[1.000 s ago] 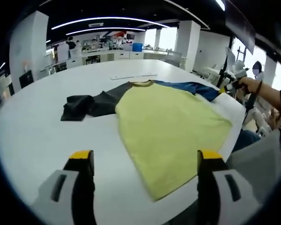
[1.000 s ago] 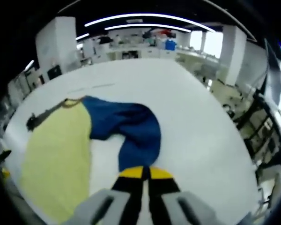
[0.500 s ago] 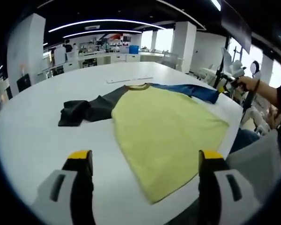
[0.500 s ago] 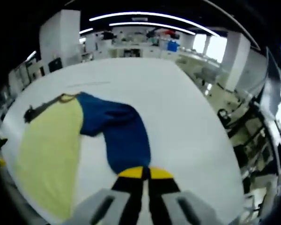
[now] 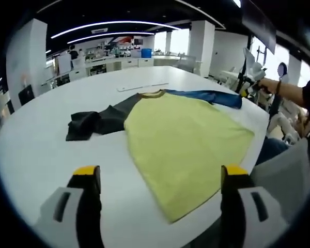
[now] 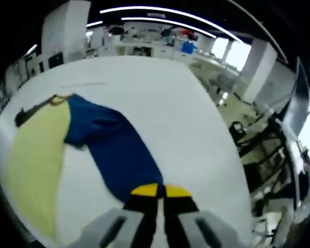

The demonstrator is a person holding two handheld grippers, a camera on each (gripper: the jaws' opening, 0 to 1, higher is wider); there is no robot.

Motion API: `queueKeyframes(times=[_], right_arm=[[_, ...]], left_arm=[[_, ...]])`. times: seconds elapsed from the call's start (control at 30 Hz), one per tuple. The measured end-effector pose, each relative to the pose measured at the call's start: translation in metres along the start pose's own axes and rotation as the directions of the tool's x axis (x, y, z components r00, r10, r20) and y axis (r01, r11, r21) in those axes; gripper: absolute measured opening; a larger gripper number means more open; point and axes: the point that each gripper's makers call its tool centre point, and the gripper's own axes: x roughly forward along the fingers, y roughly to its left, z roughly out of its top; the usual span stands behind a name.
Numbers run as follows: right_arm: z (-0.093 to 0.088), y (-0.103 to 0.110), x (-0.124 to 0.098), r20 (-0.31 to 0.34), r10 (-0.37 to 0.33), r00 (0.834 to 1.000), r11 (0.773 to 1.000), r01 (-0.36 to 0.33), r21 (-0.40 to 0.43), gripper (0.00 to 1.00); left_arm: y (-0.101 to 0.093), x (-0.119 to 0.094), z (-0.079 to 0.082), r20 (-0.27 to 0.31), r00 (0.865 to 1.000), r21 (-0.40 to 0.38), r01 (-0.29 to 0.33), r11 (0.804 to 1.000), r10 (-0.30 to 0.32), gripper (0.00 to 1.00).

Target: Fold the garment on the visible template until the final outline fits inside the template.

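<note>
A shirt with a yellow-green body (image 5: 183,139) lies flat on the white table (image 5: 36,155). Its dark grey sleeve (image 5: 93,121) is bunched to the left, its blue sleeve (image 5: 209,96) stretched out to the right. My left gripper (image 5: 160,178) hovers open above the near table edge, close to the hem, holding nothing. My right gripper (image 6: 157,190) is shut on the end of the blue sleeve (image 6: 119,150), pulled out straight from the yellow body (image 6: 31,144). In the left gripper view a person's hand holds the right gripper (image 5: 248,92) at the sleeve's end.
A thin pale strip (image 5: 142,87) lies on the table beyond the collar. The table's right edge (image 6: 232,170) drops to chairs and equipment. Desks, pillars and shelves stand far behind. A grey-clad leg (image 5: 284,175) sits at the near right.
The right gripper has pulled the blue sleeve outward, from a bent fold to nearly straight. The left gripper has stayed open over the near edge.
</note>
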Motion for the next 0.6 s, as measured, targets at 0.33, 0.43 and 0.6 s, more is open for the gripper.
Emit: queueKeyframes(times=[0.33,0.43,0.6], right_arm=[[0.011,-0.019,0.014,-0.010,-0.052,0.999,0.998,0.051,-0.020,0.00],[0.013,-0.027,0.023,-0.025,-0.070,0.997,0.997,0.069,-0.027,0.00],[0.013,-0.034,0.030,-0.048,-0.075,0.996,0.997,0.073,-0.032,0.00]], left_arm=[[0.002,0.003,0.003,-0.009,1.000,0.004,-0.002,1.000,0.002,0.96],[0.002,0.004,0.003,-0.009,1.000,0.004,0.001,1.000,-0.001,0.96],[0.003,0.005,0.004,-0.007,1.000,0.007,0.004,1.000,-0.004,0.96]])
